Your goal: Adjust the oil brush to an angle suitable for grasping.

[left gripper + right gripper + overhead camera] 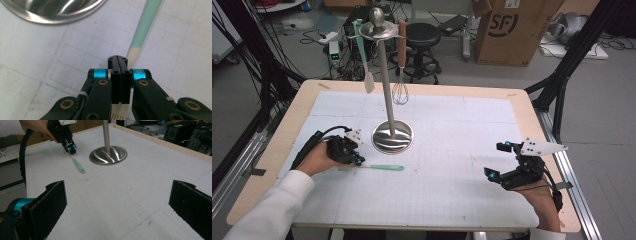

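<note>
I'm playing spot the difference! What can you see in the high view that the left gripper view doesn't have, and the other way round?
High view: a whisk and a spatula hanging from the top of the stand, plus the open right claw. Left gripper view: close up, the left claw shut on the cream end of the mint-handled tool. Both: the stand's shiny base and that tool.

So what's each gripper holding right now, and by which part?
The left gripper is shut on the flat utensil with the mint-green handle, gripping its cream-coloured end while it lies on the table. The right gripper is open and holds nothing.
</note>
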Demonstrator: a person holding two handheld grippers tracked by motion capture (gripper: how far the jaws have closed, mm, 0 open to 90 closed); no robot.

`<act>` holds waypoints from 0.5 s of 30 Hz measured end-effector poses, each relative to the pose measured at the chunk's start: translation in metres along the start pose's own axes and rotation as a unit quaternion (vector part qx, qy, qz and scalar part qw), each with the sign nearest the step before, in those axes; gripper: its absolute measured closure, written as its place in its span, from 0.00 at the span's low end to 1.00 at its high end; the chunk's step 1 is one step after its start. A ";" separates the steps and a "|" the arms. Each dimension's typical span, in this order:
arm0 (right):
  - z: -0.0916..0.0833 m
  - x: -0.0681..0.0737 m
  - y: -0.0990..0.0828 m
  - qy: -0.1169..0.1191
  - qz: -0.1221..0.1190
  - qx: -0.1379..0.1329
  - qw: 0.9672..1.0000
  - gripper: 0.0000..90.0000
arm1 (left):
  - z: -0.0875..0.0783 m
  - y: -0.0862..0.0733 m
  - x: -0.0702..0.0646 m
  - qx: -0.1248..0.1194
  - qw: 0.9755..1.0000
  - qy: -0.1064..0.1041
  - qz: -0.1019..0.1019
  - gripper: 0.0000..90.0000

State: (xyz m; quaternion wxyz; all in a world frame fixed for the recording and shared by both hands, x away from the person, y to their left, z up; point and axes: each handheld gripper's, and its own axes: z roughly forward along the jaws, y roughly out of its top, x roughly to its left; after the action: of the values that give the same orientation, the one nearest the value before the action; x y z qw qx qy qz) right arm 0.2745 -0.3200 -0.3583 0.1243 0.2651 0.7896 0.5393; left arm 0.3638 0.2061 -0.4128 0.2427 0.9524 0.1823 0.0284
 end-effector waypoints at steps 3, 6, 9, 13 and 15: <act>0.000 0.001 0.001 -0.003 -0.003 -0.002 1.000 0.01 | -0.005 -0.010 -0.004 -0.006 1.000 -0.001 -0.004 1.00; -0.001 0.001 0.001 -0.003 -0.002 -0.002 1.000 0.01 | -0.009 -0.016 -0.007 -0.001 1.000 -0.002 -0.001 1.00; -0.001 0.002 0.002 -0.003 -0.002 -0.001 1.000 0.01 | -0.013 -0.022 -0.010 -0.002 1.000 -0.002 -0.002 1.00; -0.001 0.002 0.003 -0.004 -0.007 -0.002 1.000 0.01 | -0.018 -0.033 -0.014 -0.007 1.000 -0.010 -0.002 1.00; -0.001 0.002 0.003 -0.004 -0.006 -0.004 1.000 0.01 | -0.019 -0.037 -0.017 -0.011 1.000 -0.010 -0.005 1.00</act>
State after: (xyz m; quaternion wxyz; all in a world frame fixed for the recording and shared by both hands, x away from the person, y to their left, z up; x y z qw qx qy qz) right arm 0.2727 -0.3190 -0.3550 0.1317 0.2622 0.7885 0.5406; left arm 0.3331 0.2388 -0.4129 0.2552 0.9489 0.1848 0.0201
